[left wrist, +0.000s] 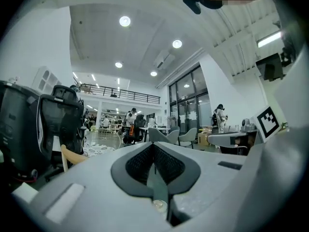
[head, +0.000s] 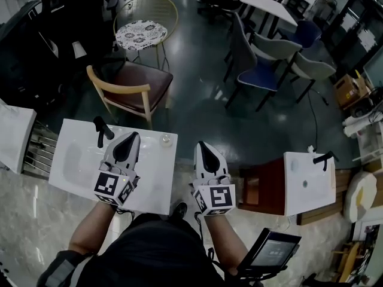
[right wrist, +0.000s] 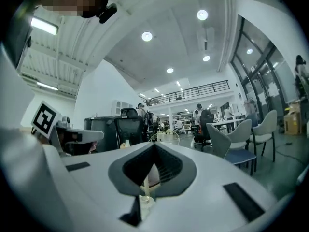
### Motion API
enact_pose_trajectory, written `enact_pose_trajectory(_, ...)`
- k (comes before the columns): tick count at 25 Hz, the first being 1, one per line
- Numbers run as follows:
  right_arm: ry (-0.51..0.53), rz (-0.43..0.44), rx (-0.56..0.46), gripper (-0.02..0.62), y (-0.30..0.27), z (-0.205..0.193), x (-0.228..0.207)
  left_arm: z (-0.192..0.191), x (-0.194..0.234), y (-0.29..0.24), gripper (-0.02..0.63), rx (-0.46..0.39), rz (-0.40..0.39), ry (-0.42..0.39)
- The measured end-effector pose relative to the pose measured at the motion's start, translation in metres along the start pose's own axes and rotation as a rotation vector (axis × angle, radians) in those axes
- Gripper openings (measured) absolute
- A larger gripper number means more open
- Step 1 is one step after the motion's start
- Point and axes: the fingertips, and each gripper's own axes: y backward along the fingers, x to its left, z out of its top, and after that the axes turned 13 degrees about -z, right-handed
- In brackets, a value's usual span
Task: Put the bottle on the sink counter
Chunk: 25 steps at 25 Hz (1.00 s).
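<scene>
A small clear bottle, seen from above, stands on the far right corner of the white sink counter. My left gripper hovers over that counter, between the black faucet and the bottle, its jaws shut with nothing between them. Just off the counter's right edge, above the floor, my right gripper is also shut and holds nothing. In the left gripper view the left gripper points level into the room with its pads together. The right gripper in its own view does the same. The bottle shows in neither gripper view.
A wooden chair stands just beyond the counter, with a round table behind it. Blue and grey chairs fill the middle of the room. A second white sink sits to the right, and a tablet at lower right.
</scene>
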Motion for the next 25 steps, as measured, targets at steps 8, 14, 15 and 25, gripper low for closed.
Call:
enact_pose_trajectory(8, -0.052, 0.018, 0.029, -0.005, 0.018, -0.016, 0.018, -0.015, 0.0, 0.009, 0.003, 0.0, 0.019, 0.043)
enact_pose_trajectory(14, -0.039, 0.006, 0.018, -0.005, 0.02, -0.007, 0.013, -0.016, -0.004, 0.008, 0.003, 0.005, 0.014, 0.044)
enact_pose_trajectory(15, -0.038, 0.006, 0.016, -0.005, 0.02, -0.007, 0.013, -0.017, -0.005, 0.007, 0.003, 0.007, 0.013, 0.045)
enact_pose_trajectory(25, -0.045, 0.012, 0.027, -0.005, 0.019, -0.011, 0.014, -0.026, -0.006, 0.001, 0.003, 0.027, 0.008, 0.052)
